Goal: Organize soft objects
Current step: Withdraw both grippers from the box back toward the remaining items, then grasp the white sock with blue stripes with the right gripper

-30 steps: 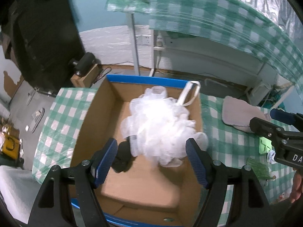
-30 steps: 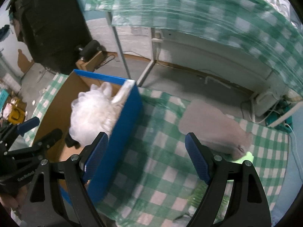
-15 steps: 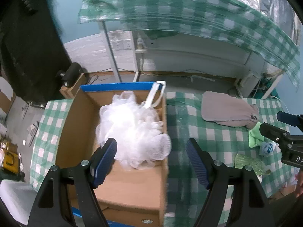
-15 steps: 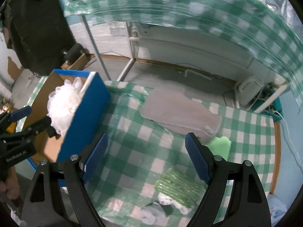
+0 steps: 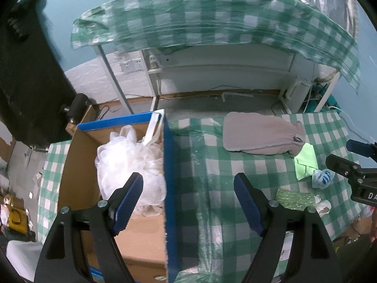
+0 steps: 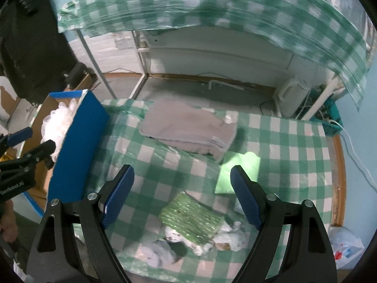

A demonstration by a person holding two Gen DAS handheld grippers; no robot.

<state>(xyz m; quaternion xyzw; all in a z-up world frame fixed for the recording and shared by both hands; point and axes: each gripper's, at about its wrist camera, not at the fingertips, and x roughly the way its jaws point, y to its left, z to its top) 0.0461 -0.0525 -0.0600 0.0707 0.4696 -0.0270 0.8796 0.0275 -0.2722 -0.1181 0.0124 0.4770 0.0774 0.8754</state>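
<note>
Loofah [image 5: 128,158]: white frilly mesh, in blue-edged cardboard box [image 5: 168,165] | grey towel [image 6: 188,129]: folded flat | left gripper [image 5: 188,197], right gripper [image 6: 181,189]: both jaws apart, empty

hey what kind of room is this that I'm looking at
Probably a makeshift workroom or data-collection space, not a lived-in home: two tables draped in green checked plastic cloth, a bare floor with trailing cables and a wall socket, and a cardboard box holding a white bath pouf.

Second checked-cloth table [image 5: 212,21] behind, white kettle [image 6: 292,96] on floor, wall sockets [image 5: 132,65], plastic bag [image 6: 346,245]
</note>
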